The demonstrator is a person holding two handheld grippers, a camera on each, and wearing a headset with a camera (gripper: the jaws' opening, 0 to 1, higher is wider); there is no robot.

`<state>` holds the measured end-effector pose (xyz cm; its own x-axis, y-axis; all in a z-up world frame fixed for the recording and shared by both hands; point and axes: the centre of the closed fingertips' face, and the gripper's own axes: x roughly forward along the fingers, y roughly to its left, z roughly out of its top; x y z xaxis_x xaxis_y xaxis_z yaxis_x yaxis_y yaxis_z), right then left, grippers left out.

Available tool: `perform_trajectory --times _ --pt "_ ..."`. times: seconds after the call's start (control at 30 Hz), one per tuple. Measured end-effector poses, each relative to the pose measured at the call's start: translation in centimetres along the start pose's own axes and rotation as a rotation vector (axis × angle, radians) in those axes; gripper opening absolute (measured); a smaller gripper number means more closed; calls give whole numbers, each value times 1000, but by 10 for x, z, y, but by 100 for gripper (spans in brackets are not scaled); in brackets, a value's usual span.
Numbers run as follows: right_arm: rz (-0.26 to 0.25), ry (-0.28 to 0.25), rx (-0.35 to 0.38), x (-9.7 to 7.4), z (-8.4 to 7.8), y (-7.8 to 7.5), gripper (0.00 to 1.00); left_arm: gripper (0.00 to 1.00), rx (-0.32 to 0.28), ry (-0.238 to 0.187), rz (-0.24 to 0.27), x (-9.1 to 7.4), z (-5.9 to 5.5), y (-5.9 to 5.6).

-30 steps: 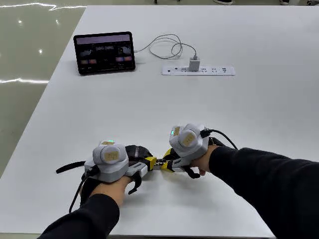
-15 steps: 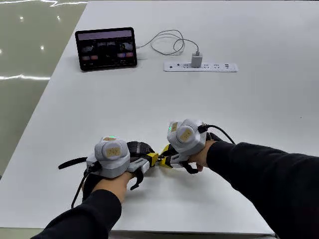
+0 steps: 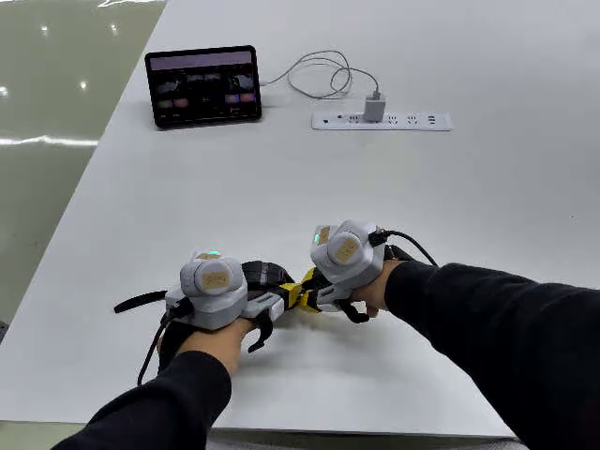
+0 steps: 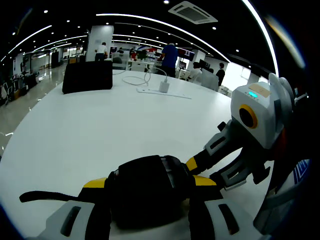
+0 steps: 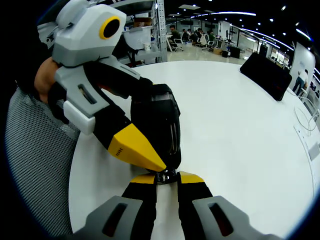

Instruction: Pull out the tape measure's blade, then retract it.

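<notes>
Left gripper is clamped around the tape measure, a rounded black case with a rubbery look, close to the near edge of the smooth white table. Right gripper, just beside it, pinches the small metal blade hook at the case's mouth between yellow-tipped jaws. Barely any blade is out; the pull likely runs rightward along that edge, away from the case.
</notes>
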<state>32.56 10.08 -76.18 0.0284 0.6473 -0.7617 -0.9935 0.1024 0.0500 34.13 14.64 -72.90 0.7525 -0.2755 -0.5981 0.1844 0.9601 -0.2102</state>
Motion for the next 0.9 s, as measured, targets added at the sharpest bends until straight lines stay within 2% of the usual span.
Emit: perform_trajectory --times 0.33,0.9 --pt "5 2 -2 0 0 1 11 58 4 3 -1 0 0 -1" --pt "-4 3 -52 -3 0 5 11 59 6 5 -2 -2 -1 -2"
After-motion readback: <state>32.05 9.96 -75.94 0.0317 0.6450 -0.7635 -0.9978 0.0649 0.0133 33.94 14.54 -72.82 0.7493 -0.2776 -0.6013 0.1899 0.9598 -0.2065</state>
